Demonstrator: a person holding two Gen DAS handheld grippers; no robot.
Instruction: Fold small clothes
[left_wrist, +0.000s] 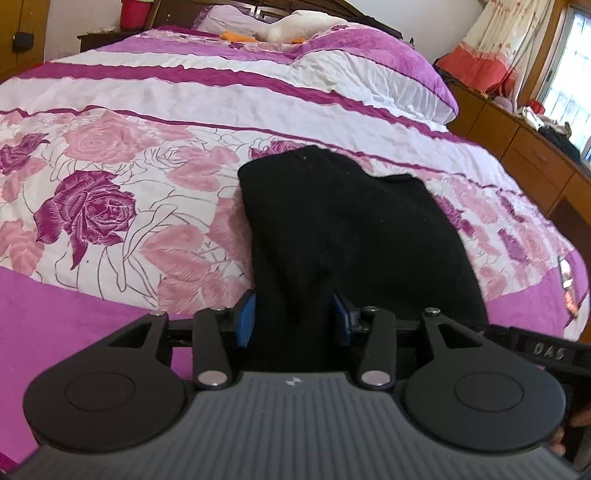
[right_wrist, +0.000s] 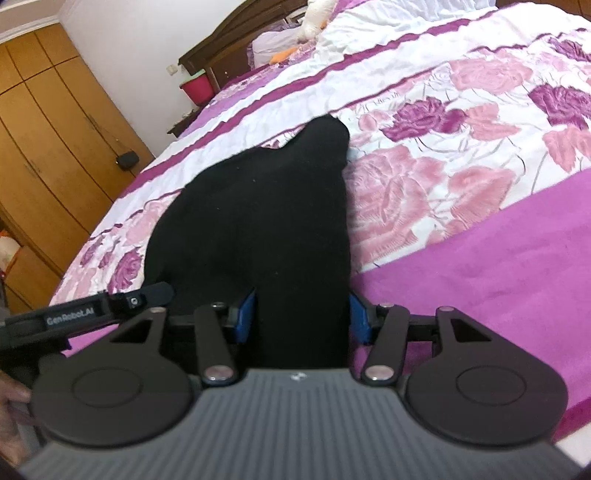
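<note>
Black garment (left_wrist: 347, 225) lies on the bed (left_wrist: 184, 99), over the rose-printed part of the cover, its near edge gathered up into both grippers. From the left wrist view it spreads away as a broad dark shape, with a raised corner at the far end and a lower shoulder to the right; the cloth drapes slightly toward the near side where it is lifted.

Left gripper (left_wrist: 293, 319) has its blue pads (left_wrist: 246, 319) narrowed onto a bunch of the black fabric, which fills the gap between them. At the far right of that view the body of the other tool shows, just beside the garment's near right edge.

Right gripper (right_wrist: 301, 317) is likewise pinched on the garment (right_wrist: 258, 206), blue pads (right_wrist: 246, 314) pressing the cloth from both sides. In this view the fabric runs away to a pointed far corner, and the left tool's black arm crosses at the near left, touching or nearly touching the cloth.

Beyond, a white soft toy (left_wrist: 291, 26) rests by the pillows at the far end of the bed, a red bucket (right_wrist: 197, 86) stands beside the headboard, and a wooden wardrobe (right_wrist: 48, 122) fills the left wall
</note>
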